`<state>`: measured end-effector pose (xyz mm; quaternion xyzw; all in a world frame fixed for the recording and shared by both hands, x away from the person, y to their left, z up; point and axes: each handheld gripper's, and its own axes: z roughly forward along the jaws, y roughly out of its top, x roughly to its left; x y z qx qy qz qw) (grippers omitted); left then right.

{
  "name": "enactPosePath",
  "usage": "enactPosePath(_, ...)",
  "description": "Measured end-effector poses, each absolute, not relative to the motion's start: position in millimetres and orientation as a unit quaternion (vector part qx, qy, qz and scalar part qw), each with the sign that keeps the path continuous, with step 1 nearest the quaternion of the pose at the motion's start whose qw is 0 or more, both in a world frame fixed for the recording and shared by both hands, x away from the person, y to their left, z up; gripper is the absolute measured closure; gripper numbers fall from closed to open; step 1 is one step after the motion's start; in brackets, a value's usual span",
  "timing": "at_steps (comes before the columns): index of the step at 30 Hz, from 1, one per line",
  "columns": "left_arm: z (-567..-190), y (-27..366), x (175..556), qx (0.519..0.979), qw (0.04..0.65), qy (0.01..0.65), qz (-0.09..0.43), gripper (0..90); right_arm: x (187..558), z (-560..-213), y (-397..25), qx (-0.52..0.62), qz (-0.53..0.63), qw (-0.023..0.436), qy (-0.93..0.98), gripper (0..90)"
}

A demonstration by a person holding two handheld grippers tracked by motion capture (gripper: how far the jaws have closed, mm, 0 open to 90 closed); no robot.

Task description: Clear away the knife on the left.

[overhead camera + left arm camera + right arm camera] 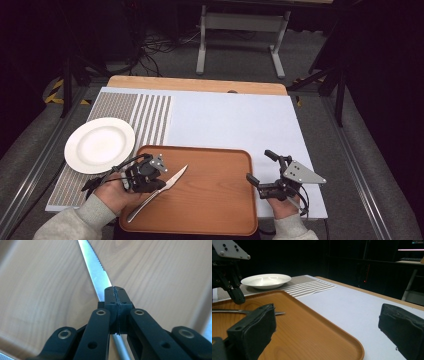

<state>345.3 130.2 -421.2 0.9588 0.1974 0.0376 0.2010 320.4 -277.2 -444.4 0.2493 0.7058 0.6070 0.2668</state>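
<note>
A steel table knife [176, 176] lies slantwise on the brown wooden tray [215, 205], its serrated blade [93, 267] pointing away from me. My left gripper [161, 184] sits over the knife's middle with its jaws pressed flat together [116, 293]. The knife runs beneath them, and I cannot tell whether they touch it. My right gripper [261, 166] hovers open at the tray's right edge with nothing between its jaws [327, 332]. The right gripper view looks across the tray [299, 327] to the knife tip [279, 313] and the left gripper [235, 296].
A white plate [100, 145] rests on a striped placemat [150, 120] left of the tray, also seen from the right gripper [268, 280]. A pale mat [230, 120] covers the table beyond the tray. Dark floor, cables and a desk frame [242, 30] lie past the far edge.
</note>
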Motion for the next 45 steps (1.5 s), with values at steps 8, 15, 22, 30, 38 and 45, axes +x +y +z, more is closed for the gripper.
enactPosePath(8, -428.8, 118.0, 339.5, 0.974, 0.169, 0.14, 0.051, 89.7, 319.9, -444.1, -277.2, 0.249, 0.608, 0.267, 0.705, 2.0)
enactPosePath(15, -433.9, 114.1, 338.9, 0.983, 0.139, 0.116, 0.042, 89.8, 320.2, -444.0, -277.8, 0.25, 0.607, 0.268, 0.705, 2.1)
enactPosePath(22, -438.6, 110.5, 335.6, 0.988, 0.13, 0.068, 0.048, 89.7, 320.3, -444.2, -277.3, 0.249, 0.608, 0.266, 0.705, 2.0)
enactPosePath(30, -441.3, 110.6, 338.3, 0.989, 0.122, 0.071, 0.044, 89.7, 320.2, -444.1, -277.8, 0.25, 0.608, 0.267, 0.704, 2.0)
enactPosePath(38, -441.5, 112.0, 339.8, 0.988, 0.121, 0.08, 0.049, 89.7, 320.1, -443.9, -278.0, 0.25, 0.609, 0.267, 0.704, 2.0)
enactPosePath(45, -440.8, 114.1, 342.2, 0.988, 0.116, 0.087, 0.05, 89.7, 320.2, -443.9, -277.9, 0.25, 0.609, 0.267, 0.704, 2.0)
